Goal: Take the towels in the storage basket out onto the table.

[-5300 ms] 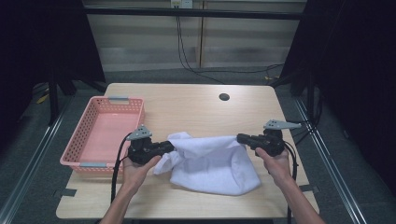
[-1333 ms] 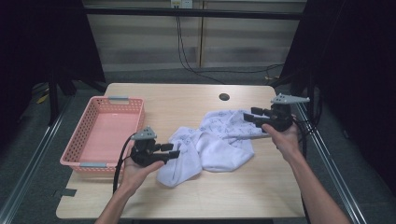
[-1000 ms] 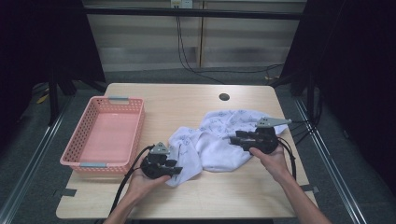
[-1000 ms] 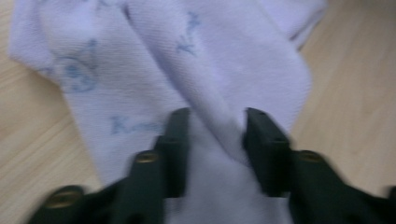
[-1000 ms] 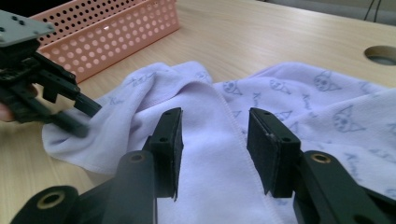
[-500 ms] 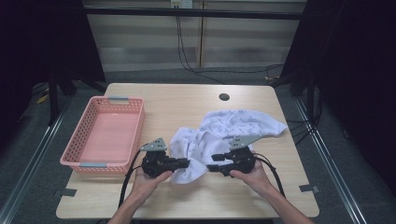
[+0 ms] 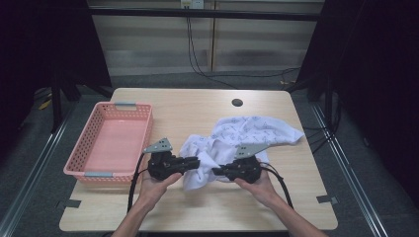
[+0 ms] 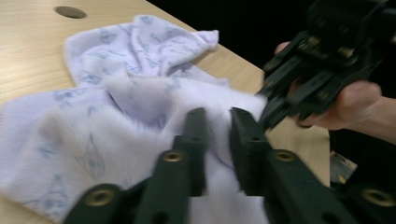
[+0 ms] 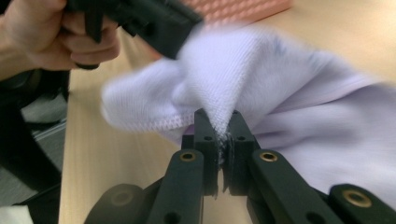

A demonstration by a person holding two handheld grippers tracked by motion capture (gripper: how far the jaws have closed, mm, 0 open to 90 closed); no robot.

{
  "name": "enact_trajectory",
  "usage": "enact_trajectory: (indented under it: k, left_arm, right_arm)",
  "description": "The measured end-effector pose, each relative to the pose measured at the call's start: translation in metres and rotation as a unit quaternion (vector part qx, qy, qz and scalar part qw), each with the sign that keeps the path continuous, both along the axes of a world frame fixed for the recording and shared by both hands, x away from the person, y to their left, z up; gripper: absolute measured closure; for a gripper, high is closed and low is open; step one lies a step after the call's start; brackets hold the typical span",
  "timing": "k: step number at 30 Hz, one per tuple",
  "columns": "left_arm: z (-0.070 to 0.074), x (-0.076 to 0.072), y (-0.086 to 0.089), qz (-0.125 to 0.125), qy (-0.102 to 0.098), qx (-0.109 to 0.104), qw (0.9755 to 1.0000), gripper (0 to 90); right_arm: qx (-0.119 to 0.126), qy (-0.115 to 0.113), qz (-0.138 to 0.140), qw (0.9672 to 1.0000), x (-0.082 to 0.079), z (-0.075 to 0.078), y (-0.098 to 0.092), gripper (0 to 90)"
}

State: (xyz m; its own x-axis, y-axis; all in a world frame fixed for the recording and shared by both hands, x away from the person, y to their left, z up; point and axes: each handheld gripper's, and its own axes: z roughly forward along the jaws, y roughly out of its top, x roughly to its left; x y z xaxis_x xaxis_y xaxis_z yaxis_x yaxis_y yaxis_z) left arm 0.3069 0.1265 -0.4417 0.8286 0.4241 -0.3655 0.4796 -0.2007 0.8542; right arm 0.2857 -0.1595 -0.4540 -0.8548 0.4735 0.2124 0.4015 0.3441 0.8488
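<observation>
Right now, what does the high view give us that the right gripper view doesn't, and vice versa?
High view alone: the whole pink basket standing empty left of the cloth, the dark round hole near the table's far edge, and the cloth's far end spread toward the right edge.

Right gripper view alone: the right claw pinching a raised fold of cloth between its jaws, and the weave up close.

Both: the white patterned cloth, the left claw biting it from the opposite side, the wooden table, and a strip of pink basket.

One white towel point(image 7: 247, 136) (crumpled), one pink basket point(image 7: 89, 148), two grippers, one wooden table point(image 7: 188, 106)
</observation>
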Motion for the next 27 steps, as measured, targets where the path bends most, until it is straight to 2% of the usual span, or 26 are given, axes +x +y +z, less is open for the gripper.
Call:
enact_trajectory:
  k: [2, 3, 4, 7, 8, 9, 11, 12, 14, 15, 16, 19, 20, 22, 23, 25, 26, 27]
  left_arm:
    - [0.001, 0.0, 0.002, 0.005, 0.001, 0.001, 1.0, 63.4]
    - [0.001, 0.0, 0.003, 0.009, 0.0, 0.003, 1.0, 63.4]
    - [0.001, 0.001, 0.004, 0.015, -0.002, 0.014, 0.9998, 59.8]
    - [-0.006, 0.002, -0.002, 0.02, 0.005, 0.038, 0.9991, 57.2]
    - [-0.006, 0.002, -0.002, 0.02, 0.005, 0.038, 0.9991, 55.7]
    - [-0.009, 0.003, -0.005, 0.019, 0.006, 0.046, 0.9987, 55.7]
    - [-0.014, 0.005, -0.009, 0.02, 0.009, 0.061, 0.9979, 53.3]
    - [-0.014, 0.005, -0.009, 0.02, 0.009, 0.061, 0.9979, 53.2]
    - [-0.019, 0.008, -0.012, 0.026, 0.018, 0.069, 0.9971, 52.7]
    - [-0.024, 0.011, -0.018, 0.024, 0.029, 0.077, 0.9963, 50.7]
    - [-0.024, 0.011, -0.018, 0.024, 0.029, 0.077, 0.9963, 50.6]
    - [-0.036, 0.015, -0.037, 0.01, 0.032, 0.102, 0.9942, 46.1]
    - [-0.036, 0.015, -0.037, 0.01, 0.032, 0.102, 0.9942, 45.1]
    - [-0.044, 0.017, -0.049, -0.004, 0.041, 0.105, 0.9936, 44.7]
    - [-0.045, 0.016, -0.052, -0.008, 0.037, 0.108, 0.9934, 44.6]
    - [-0.05, 0.012, -0.062, -0.025, 0.033, 0.122, 0.9916, 44.8]
    - [-0.05, 0.012, -0.062, -0.025, 0.033, 0.122, 0.9916, 45.5]
    - [-0.054, 0.008, -0.069, -0.036, 0.028, 0.143, 0.9887, 53.3]
  right_arm:
    - [0.0, -0.018, -0.03, 0.9994, 0.001, 0.013, -0.017, 86.0]
    - [0.0, -0.018, -0.03, 0.9994, 0.001, 0.013, -0.017, 86.0]
    - [0.007, -0.036, -0.065, 0.9972, 0.003, 0.028, -0.042, 86.0]
    - [-0.004, -0.059, -0.102, 0.9931, 0.004, 0.045, -0.071, 86.0]
    - [-0.004, -0.059, -0.102, 0.9931, 0.004, 0.045, -0.071, 86.0]
    - [-0.005, -0.063, -0.11, 0.9919, 0.003, 0.05, -0.079, 86.0]
    - [-0.024, -0.077, -0.146, 0.9859, 0.001, 0.061, -0.105, 85.9]
    - [-0.024, -0.077, -0.146, 0.9859, 0.001, 0.061, -0.105, 85.9]
    - [-0.027, -0.083, -0.177, 0.9804, -0.001, 0.063, -0.124, 85.9]
    - [-0.033, -0.08, -0.194, 0.9772, -0.003, 0.059, -0.139, 85.9]
    - [-0.043, -0.075, -0.197, 0.9766, -0.005, 0.055, -0.144, 85.9]
    - [-0.063, -0.057, -0.196, 0.9769, -0.011, 0.037, -0.151, 85.9]
    - [-0.063, -0.057, -0.196, 0.9769, -0.011, 0.037, -0.151, 85.9]
    - [-0.054, -0.033, -0.197, 0.9783, -0.016, 0.014, -0.155, 85.8]
    - [-0.058, -0.026, -0.196, 0.9785, -0.016, 0.009, -0.154, 85.7]
    - [-0.068, -0.019, -0.19, 0.9792, -0.016, 0.002, -0.153, 85.3]
    - [-0.065, -0.014, -0.189, 0.9797, -0.016, 0.0, -0.152, 85.2]
    - [-0.059, -0.01, -0.184, 0.981, -0.016, -0.002, -0.152, 85.1]
